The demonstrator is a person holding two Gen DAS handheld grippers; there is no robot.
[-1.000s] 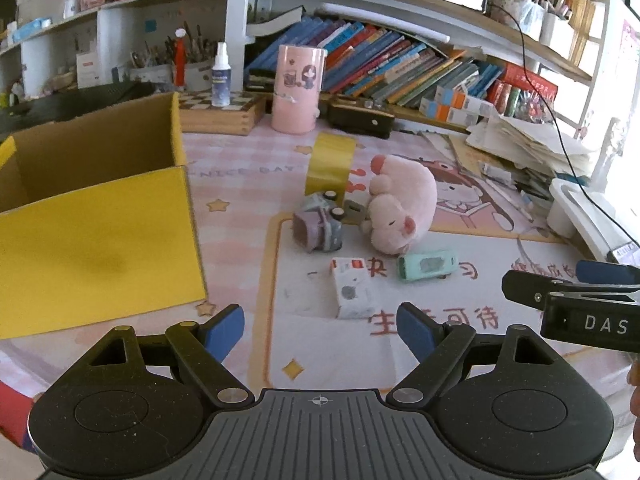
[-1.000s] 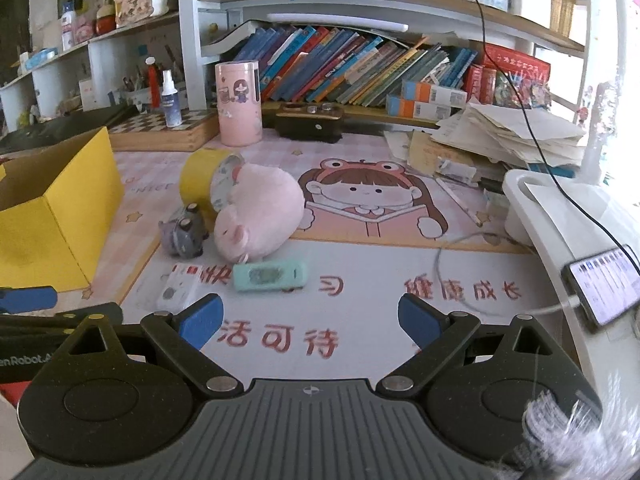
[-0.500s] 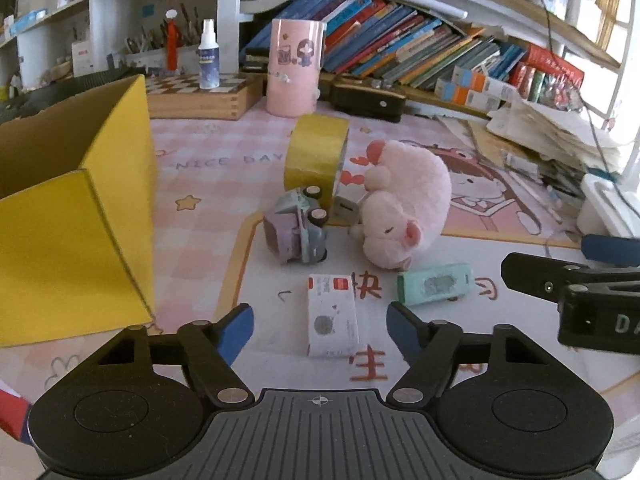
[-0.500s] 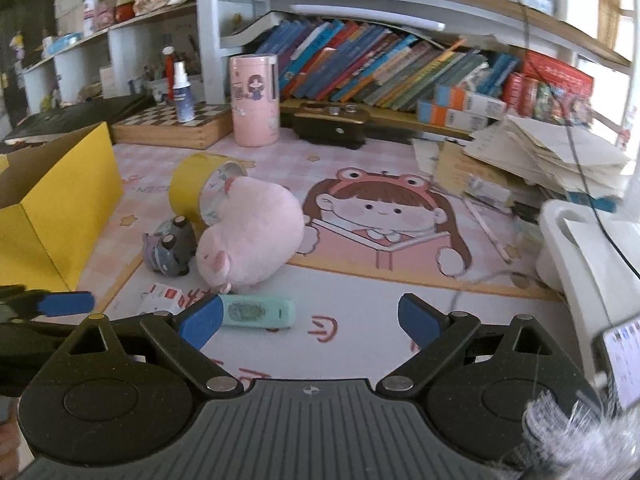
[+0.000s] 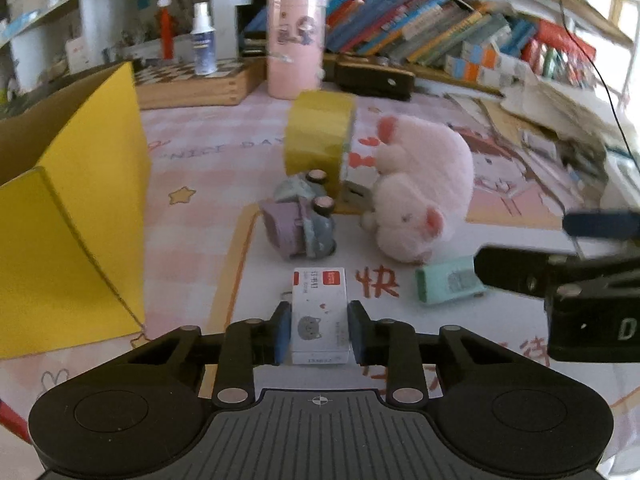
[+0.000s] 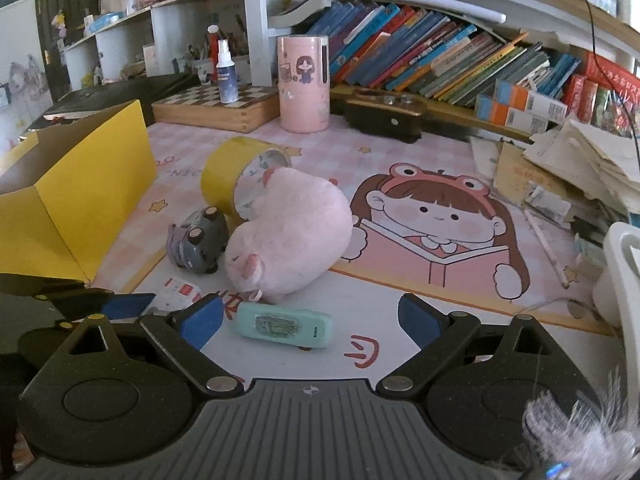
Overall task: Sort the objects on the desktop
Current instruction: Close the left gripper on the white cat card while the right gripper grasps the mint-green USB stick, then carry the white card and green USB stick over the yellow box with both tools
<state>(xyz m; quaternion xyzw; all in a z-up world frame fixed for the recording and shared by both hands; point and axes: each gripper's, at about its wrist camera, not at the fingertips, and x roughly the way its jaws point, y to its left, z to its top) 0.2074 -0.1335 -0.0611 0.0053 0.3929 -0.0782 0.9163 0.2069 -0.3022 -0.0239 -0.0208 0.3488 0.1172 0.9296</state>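
My left gripper (image 5: 319, 334) is shut on a small white box (image 5: 319, 314) with a red label and a cat picture, which lies on the desk mat. My right gripper (image 6: 310, 320) is open, with a mint green case (image 6: 285, 325) lying between its fingers on the mat. Behind them lie a pink plush pig (image 5: 418, 188), a grey and purple toy car (image 5: 302, 222) and a roll of yellow tape (image 5: 318, 138). An open yellow cardboard box (image 5: 68, 204) stands at the left. The white box also shows in the right wrist view (image 6: 176, 294), partly hidden by my left gripper.
A pink cylinder holder (image 6: 304, 84), a wooden chessboard box (image 6: 216, 106) with a spray bottle (image 6: 225, 72), and a dark case (image 6: 384, 118) stand at the back under shelves of books. Piled papers (image 6: 584, 168) and a white device (image 6: 620, 264) lie at the right.
My left gripper has moved forward and closed its fingers on the white box. My right gripper has moved forward and left, so the mint case now lies between its open fingers.
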